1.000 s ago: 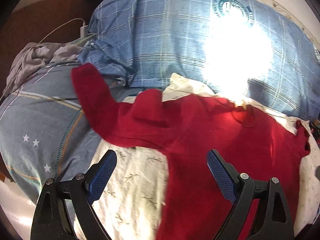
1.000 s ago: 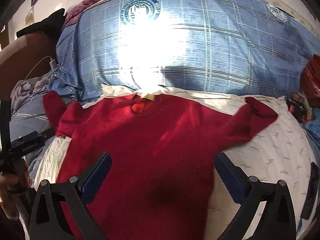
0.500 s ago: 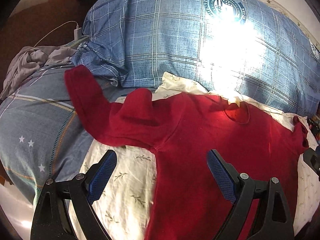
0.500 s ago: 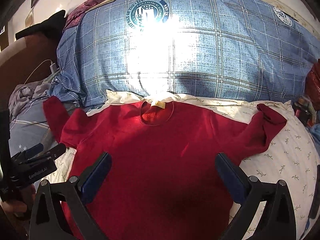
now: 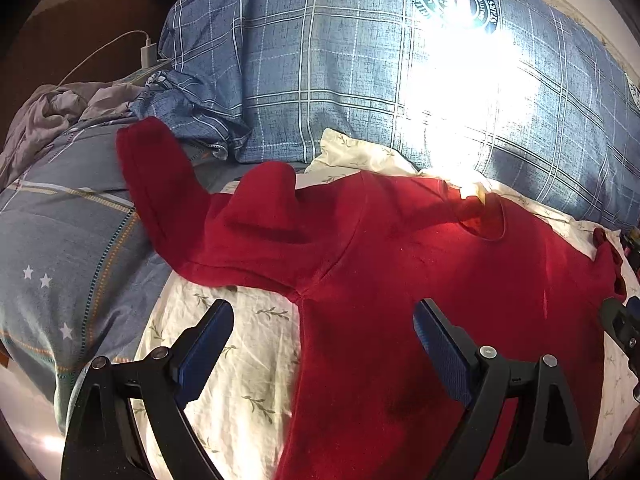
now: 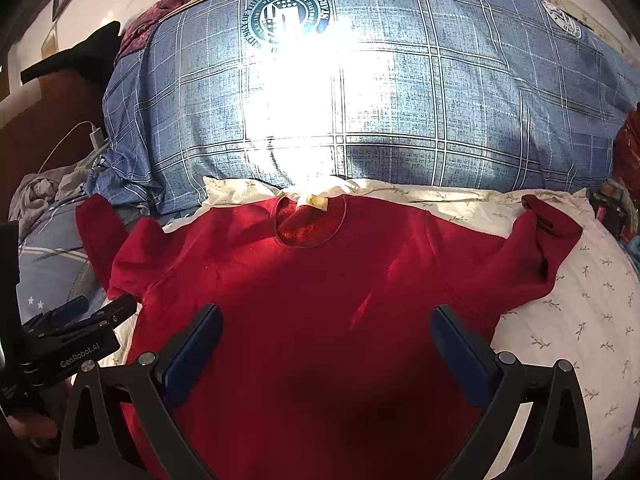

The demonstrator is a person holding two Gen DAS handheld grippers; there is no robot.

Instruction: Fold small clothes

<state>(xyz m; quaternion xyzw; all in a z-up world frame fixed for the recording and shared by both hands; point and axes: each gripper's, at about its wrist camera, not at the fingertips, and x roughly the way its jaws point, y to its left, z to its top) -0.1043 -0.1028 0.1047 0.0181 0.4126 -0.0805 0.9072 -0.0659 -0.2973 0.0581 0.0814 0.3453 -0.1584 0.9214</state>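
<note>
The red sweater [image 6: 320, 300] lies spread flat, front side up, on a cream sheet with a small leaf print [image 6: 580, 320], its round neckline [image 6: 308, 224] pointing toward a big blue plaid pillow [image 6: 440, 100] at the head of the bed. A pale label [image 6: 314, 203] shows at the back of the collar, just under a hard glare of light that washes out the middle of the pillow. Its sleeve on the left [image 5: 160, 184] runs out over the edge of the sheet onto a grey-blue quilt with small white stars [image 5: 60, 260]; the sleeve bends and bunches near the shoulder. The other sleeve [image 6: 548, 232] is crumpled short on the sheet, its cuff folded back on itself.

The left gripper [image 5: 323, 344] hovers with its jaws spread wide and nothing between them, poised over the armpit and side seam of the sweater. The right gripper [image 6: 326, 344] is likewise wide apart and empty, above the chest of the garment. From the right wrist view, the left gripper's body [image 6: 76, 336] is seen at the far left edge of the sweater.

A white charger and cable [image 5: 148, 46] sit beyond the pillow's corner, near some rumpled grey cloth [image 5: 52, 116].
</note>
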